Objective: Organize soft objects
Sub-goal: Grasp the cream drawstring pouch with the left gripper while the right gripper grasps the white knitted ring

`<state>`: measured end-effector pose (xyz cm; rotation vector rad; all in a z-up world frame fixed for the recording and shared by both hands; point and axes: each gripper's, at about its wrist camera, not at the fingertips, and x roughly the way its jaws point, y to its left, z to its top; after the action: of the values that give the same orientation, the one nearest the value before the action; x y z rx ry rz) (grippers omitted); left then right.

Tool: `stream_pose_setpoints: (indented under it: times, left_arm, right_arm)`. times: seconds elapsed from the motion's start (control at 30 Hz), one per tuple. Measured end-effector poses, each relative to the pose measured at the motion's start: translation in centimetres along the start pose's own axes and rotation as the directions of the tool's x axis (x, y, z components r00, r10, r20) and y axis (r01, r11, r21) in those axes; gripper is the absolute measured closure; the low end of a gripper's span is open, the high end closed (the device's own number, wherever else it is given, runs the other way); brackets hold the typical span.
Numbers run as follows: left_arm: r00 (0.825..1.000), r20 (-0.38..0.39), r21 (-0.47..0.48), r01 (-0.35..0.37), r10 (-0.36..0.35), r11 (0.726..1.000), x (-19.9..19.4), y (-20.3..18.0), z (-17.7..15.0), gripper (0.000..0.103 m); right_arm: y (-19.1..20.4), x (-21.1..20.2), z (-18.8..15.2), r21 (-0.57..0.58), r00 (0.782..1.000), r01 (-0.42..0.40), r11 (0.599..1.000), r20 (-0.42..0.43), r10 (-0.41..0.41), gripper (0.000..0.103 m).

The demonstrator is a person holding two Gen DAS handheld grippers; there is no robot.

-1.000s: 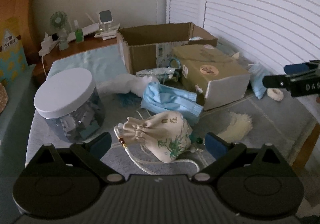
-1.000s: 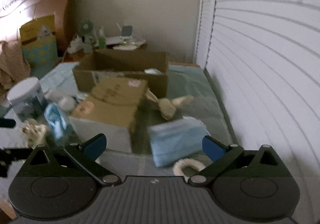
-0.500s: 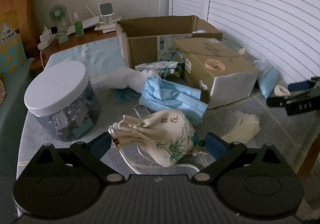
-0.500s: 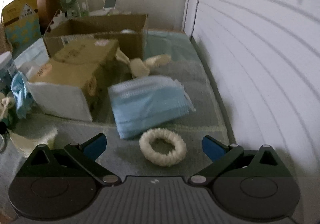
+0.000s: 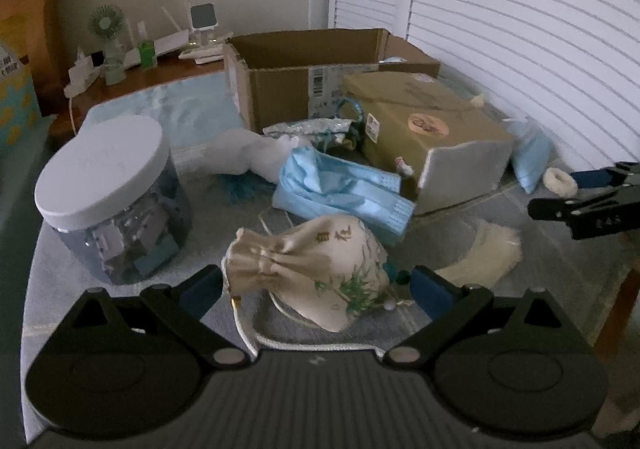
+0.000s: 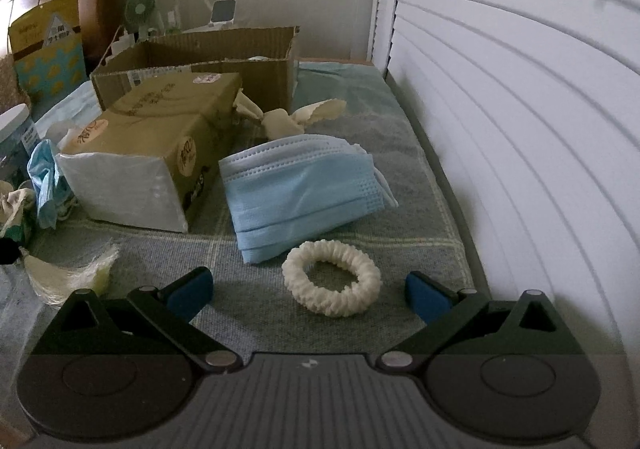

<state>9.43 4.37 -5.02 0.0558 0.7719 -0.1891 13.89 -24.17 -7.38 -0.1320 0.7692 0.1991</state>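
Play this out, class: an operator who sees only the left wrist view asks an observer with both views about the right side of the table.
Operator: I see the right gripper near something white. What is it?
Observer: A white hair tie, a ribbed ring lying flat between the open right fingers, not gripped.
Operator: What is the blue thing by the tissue box?
Observer: A stack of blue face masks, folded flat, just beyond the hair tie.
Operator: Is anything hidden behind that box?
Observer: Yes, a cream bow-shaped cloth piece lies between it and the open cardboard box.
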Motion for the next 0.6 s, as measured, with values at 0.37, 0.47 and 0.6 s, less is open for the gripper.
stream_pose_setpoints:
  times: [0.37,0.47,0.6]
  left_arm:
    - [1.000,0.022,-0.035,0.005,-0.004,0.999,1.1,0.4,-0.1,0.002]
    - [0.999,0.035,-0.026,0.004,-0.003,1.000,1.3,0.4,-0.2,0.002]
    - [0.999,0.033,-0.009,0.008,-0.007,1.000,1.3,0.5,-0.2,0.008]
  right_arm:
    - [0.1,-0.2,-0.5,0.001,1.000,0.002,1.000,0.029,-0.002,0.000]
    - [0.0,-0.2,-0.5,0.002,1.000,0.004,1.000,0.031,-0.004,0.000]
    - [0.1,-0.3,-0.5,0.002,1.000,0.005,1.000,0.031,-0.005,0.000]
